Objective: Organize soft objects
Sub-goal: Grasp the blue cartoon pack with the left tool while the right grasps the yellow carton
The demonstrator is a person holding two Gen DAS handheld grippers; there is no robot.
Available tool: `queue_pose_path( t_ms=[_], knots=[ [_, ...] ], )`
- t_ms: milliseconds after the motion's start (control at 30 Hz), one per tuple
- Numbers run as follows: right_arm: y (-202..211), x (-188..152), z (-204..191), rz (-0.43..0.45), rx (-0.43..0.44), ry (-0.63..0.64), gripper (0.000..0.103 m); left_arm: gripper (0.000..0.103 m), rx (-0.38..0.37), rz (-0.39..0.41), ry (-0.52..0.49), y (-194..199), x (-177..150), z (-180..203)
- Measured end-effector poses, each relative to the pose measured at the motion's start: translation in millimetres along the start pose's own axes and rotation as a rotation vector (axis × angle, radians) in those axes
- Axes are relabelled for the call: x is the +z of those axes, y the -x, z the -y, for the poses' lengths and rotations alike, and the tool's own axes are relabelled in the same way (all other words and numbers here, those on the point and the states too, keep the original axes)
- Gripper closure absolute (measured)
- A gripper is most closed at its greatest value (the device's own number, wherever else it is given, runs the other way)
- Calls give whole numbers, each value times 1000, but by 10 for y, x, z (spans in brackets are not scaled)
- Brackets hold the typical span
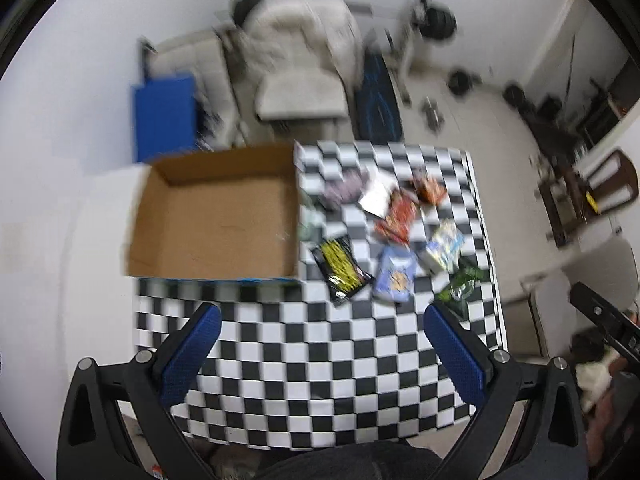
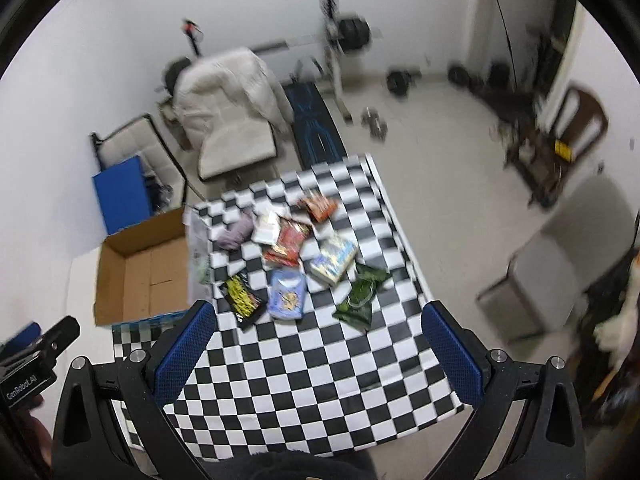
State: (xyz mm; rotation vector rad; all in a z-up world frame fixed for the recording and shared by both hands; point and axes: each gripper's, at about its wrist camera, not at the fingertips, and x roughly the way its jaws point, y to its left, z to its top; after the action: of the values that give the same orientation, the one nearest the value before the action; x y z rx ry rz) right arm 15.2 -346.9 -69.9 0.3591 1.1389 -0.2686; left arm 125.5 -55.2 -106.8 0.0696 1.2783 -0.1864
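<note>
Basically nothing done yet: cardboard box (image 1: 216, 220) at the table's (image 1: 320, 360) far left corner looks bare inside, and every soft packet sits loose on the checkered cloth toward the far right edge. Left gripper (image 1: 320, 356) and right gripper (image 2: 318, 354) both hover high over the near edge, jaws spread wide, holding nothing. Left to sort: black-and-yellow packet (image 1: 340, 270) just beside the box wall, pale blue pouch (image 1: 394, 276), green packet (image 2: 360, 294) nearest the right edge, red packet (image 1: 396, 216), orange one (image 2: 319, 207) at the far edge, a purple cloth-like lump (image 1: 346, 190), plus a few blurred ones I can't identify. Left view looks squarely into the box; right view shows the green packet whole and the left gripper's body at its lower left.
</note>
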Motion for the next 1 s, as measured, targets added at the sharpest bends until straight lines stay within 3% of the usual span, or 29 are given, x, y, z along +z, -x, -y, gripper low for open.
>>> queue_pose_path(
  t_ms=[167, 300, 467, 633, 733, 867, 1000],
  knots=[
    [-1412, 353, 395, -214, 37, -102, 0, 1, -23, -166, -31, -1129, 356, 299],
    [-2517, 542, 467, -352, 58, -148, 0, 1, -34, -296, -27, -1940, 497, 476],
    [-3580, 638, 488, -511, 47, -211, 0, 1, -17, -398, -67, -2587, 543, 657],
    [-4131, 592, 485, -599, 57, -264, 3, 1, -43, -454, -148, -2985, 450, 909],
    [-4331, 539, 456, -654, 11, -217, 27, 1, -53, -511, -213, -3212, 287, 1096],
    [-4359, 509, 485, -685, 9, -145, 30, 1, -75, -577, -241, -3473, 111, 1250],
    [-4358, 504, 511, -713, 9, -80, 30, 1, -26, -589, -260, -3670, -31, 1344]
  ],
)
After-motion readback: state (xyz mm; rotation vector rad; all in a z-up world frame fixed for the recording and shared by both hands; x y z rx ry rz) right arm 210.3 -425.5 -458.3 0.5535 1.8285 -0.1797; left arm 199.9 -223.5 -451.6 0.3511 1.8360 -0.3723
